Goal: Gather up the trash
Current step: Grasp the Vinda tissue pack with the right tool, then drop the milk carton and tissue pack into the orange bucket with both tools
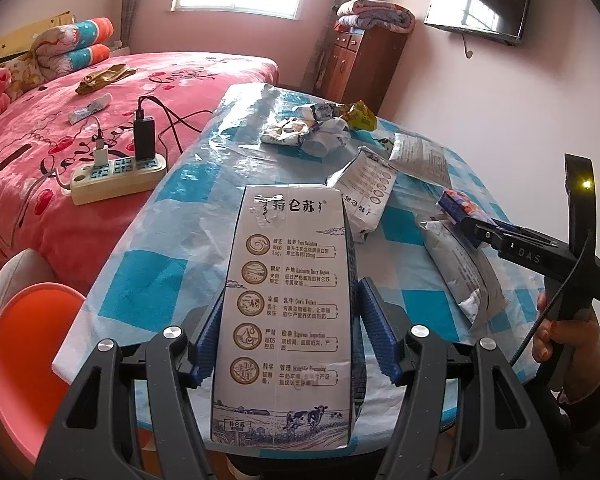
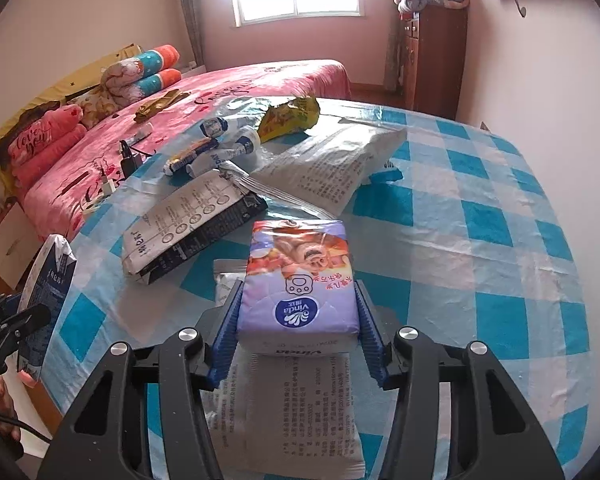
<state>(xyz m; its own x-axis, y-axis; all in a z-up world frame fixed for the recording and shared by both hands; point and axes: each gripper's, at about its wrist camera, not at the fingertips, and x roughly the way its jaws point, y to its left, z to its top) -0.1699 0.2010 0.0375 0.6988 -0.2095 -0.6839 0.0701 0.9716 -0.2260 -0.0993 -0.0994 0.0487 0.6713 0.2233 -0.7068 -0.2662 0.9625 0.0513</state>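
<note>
In the left wrist view my left gripper is shut on a tall white milk carton, its blue pads pressing both sides. My right gripper is shut on a purple tissue pack, which sits on a flat white printed packet on the checked table. Beyond lie a flattened carton, a white bag, a yellow-green wrapper and several crumpled small milk packets. The left wrist view shows the right gripper at the tissue pack, held by a hand.
A pink bed borders the table's left side, with a power strip and cables on it. An orange stool stands at the near left corner. A wooden cabinet and a wall television are behind the table.
</note>
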